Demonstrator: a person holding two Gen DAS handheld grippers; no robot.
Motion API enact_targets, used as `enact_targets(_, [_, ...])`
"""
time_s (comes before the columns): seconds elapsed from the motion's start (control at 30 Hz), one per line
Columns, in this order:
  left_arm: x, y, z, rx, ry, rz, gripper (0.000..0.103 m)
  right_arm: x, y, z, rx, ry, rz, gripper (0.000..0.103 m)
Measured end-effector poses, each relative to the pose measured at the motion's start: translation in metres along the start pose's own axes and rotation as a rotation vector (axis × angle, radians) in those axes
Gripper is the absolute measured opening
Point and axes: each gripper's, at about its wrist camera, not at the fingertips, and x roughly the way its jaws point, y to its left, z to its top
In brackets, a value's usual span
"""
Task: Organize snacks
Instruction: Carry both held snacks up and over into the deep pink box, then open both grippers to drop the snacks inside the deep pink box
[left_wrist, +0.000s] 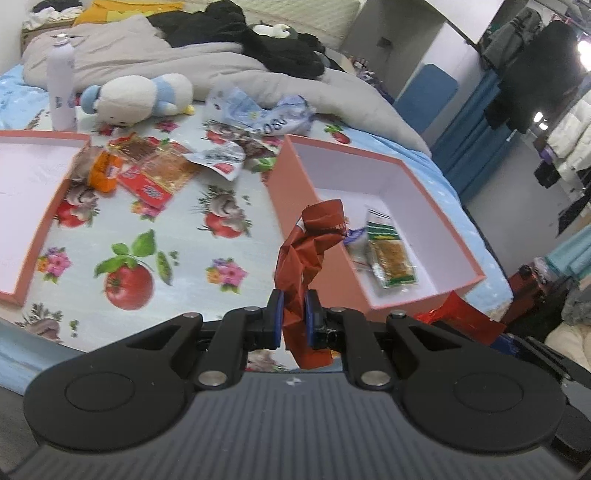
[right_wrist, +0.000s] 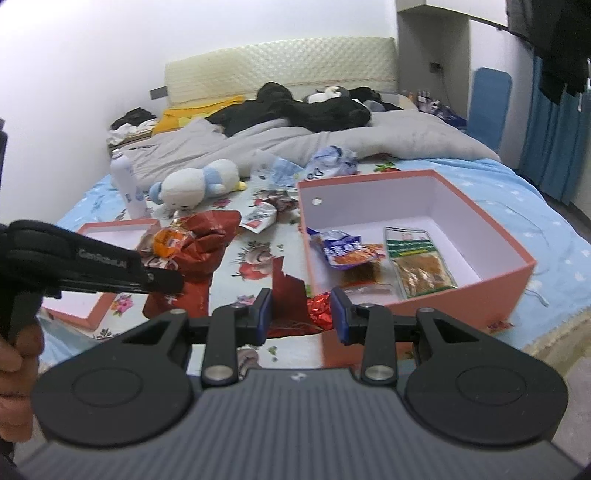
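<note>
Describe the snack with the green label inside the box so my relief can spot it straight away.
Find the open pink box on the right of the flowered bedsheet, near the bed's edge. Inside, toward its right, lies a clear packet with a green label at its far end and brownish strips showing through. The blue and orange packet just to its left is crumpled, whereas this one lies flat.

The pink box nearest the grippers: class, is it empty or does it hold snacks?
It holds snacks. The pink box is lidless and two or three packets lie on its floor, among them a green-labelled packet and a blue-and-orange packet.
</note>
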Motion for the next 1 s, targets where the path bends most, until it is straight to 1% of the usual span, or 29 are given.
enact_targets(0.07, [0.003, -0.008, 0.000, 0.011, 0.003, -0.006, 0.014, 0.000, -0.007, 0.001, 0.012, 0.002, -0.009, 0.037])
enact_targets(0.13, [0.007, -0.017, -0.001, 0.031, 0.001, 0.005, 0.014, 0.001, -0.014, 0.002, 0.027, 0.009, -0.013, 0.037])
enact_targets(0.27, [0.020, -0.028, 0.005, 0.046, 0.023, -0.012, 0.014, 0.009, -0.024, 0.005, 0.035, 0.018, -0.016, 0.037])
enact_targets(0.53, [0.056, -0.045, 0.033, 0.075, 0.041, -0.022, 0.014, 0.039, -0.046, 0.021, 0.048, 0.025, -0.012, 0.037])
enact_targets(0.8, [0.113, -0.069, 0.068, 0.119, 0.071, -0.040, 0.014, 0.085, -0.079, 0.041, 0.081, 0.036, -0.034, 0.037])
enact_targets(1.0, [0.164, -0.082, 0.085, 0.146, 0.117, -0.047, 0.014, 0.122, -0.100, 0.045, 0.109, 0.070, -0.045, 0.037])
